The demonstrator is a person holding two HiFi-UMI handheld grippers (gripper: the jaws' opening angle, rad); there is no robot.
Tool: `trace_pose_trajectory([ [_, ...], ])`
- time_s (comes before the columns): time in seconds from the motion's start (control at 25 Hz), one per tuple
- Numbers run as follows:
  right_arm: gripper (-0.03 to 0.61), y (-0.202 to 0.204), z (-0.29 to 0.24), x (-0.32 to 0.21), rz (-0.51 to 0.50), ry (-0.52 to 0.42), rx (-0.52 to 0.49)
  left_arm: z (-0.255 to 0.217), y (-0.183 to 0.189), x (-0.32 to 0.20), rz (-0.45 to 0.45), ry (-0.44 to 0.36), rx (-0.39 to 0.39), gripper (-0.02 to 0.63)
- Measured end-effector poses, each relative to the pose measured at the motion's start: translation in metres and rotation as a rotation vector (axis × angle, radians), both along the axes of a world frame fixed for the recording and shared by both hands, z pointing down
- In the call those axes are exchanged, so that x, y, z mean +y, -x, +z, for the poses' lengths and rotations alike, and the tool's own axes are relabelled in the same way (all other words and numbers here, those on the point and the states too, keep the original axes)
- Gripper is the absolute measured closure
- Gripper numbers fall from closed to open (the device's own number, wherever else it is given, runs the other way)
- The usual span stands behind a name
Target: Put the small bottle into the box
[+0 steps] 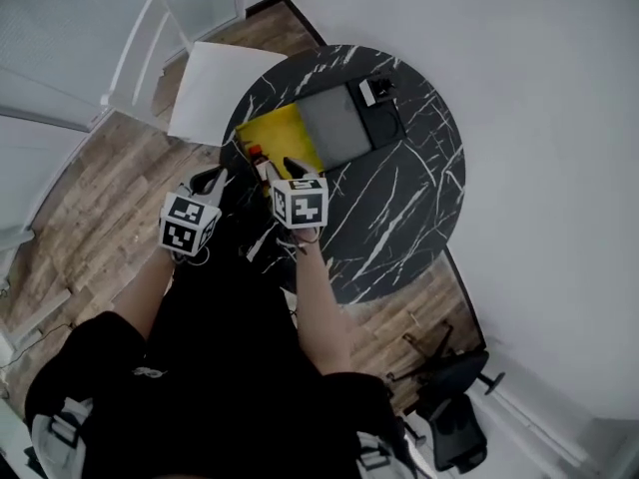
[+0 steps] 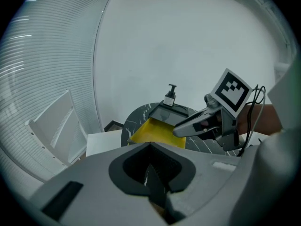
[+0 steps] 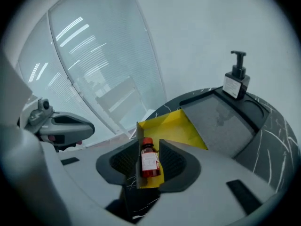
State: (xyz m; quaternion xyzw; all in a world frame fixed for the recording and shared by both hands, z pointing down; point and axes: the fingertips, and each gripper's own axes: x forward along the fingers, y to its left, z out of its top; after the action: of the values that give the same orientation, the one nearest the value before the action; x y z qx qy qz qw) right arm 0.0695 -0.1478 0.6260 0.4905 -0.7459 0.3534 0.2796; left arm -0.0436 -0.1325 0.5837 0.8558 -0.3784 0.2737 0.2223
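The left gripper [image 2: 151, 173] hangs short of the round black marble table [image 1: 399, 228], off its 8 o'clock edge in the head view. Its jaws are pressed together with nothing between them.

Just to its right, the right gripper [image 3: 150, 149] reaches over the table's near edge, clenched on the small bottle [image 3: 150, 163]. This brown bottle with a red cap and white label stands upright in the gap between the jaws and fills it. The right jaw's pad lies against the bottle's side. At the bottle's 9 o'clock a thin grey-edged wall of the yellow box [image 3: 181, 128] stands between it and the left jaw. The bottle's base rests on the box's yellow inside surface, at the box's near left corner.

Beyond the bottle, toward 1 o'clock, the yellow surface runs on to a grey tray [image 3: 221, 121] that lies touching it. Farther still, at the tray's far end, a dark pump bottle [image 3: 236, 81] stands upright.
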Motion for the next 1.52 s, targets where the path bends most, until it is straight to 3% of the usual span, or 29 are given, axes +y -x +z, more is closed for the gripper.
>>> trace_pose_trajectory([
  [0.2, 0.569, -0.016, -0.04, 0.019, 0.08, -0.144, -0.003, -0.025, -0.018, 0.014, -0.002, -0.054, 0.018, 0.614],
  [0.56, 0.581, -0.039, -0.12, 0.062, 0.15, -0.427, -0.078, -0.082, -0.046, 0.045, -0.001, -0.181, 0.036, 0.614],
  [0.72, 0.583, -0.041, -0.167, 0.075, 0.145, -0.563, -0.054, -0.117, -0.054, 0.054, -0.004, -0.259, 0.055, 0.614],
  [0.92, 0.583, -0.049, -0.236, 0.105, 0.167, -0.767, -0.028, -0.168, -0.064, 0.075, -0.028, -0.344, 0.159, 0.614],
  [1.04, 0.583, -0.054, -0.274, 0.126, 0.165, -0.878, 0.047, -0.194, -0.068, 0.086, -0.032, -0.4, 0.191, 0.614],
  [1.16, 0.583, -0.06, -0.293, 0.139, 0.171, -0.921, 0.118, -0.21, -0.073, 0.091, -0.02, -0.463, 0.167, 0.614],
  [1.28, 0.583, -0.067, -0.306, 0.152, 0.202, -0.949, 0.092, -0.22, -0.079, 0.097, -0.008, -0.5, 0.162, 0.614],
  [1.52, 0.583, -0.09, -0.312, 0.163, 0.252, -0.95, 0.073, -0.215, -0.107, 0.106, 0.039, -0.471, 0.191, 0.614],
])
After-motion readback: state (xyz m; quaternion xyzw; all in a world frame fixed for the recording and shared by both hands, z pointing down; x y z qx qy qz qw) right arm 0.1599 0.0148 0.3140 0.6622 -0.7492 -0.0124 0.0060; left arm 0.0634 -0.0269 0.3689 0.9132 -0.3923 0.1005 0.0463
